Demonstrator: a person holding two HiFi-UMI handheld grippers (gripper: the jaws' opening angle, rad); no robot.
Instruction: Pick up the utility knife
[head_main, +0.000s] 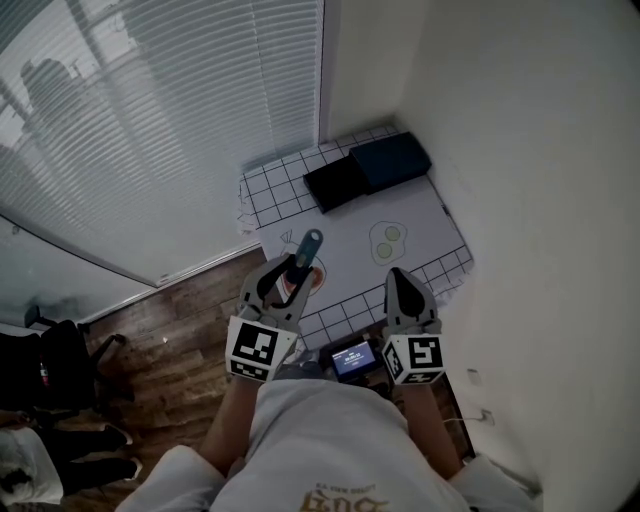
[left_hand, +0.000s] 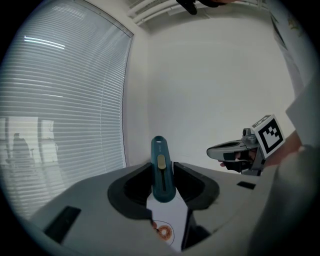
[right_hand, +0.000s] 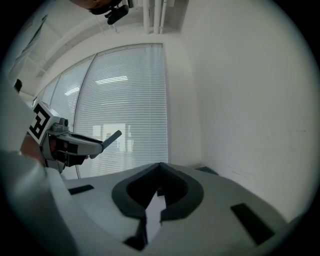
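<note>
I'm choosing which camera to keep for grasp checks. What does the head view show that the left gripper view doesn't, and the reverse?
Head view only: the grid cloth, two dark cases, a small screen and the wooden floor. Left gripper view only: the pale slider on the teal utility knife, seen close up. Both: the utility knife clamped in the left claw, the right claw, and the window blinds.

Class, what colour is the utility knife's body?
The knife is teal, with a pale slider; it shows best in the left gripper view.
</note>
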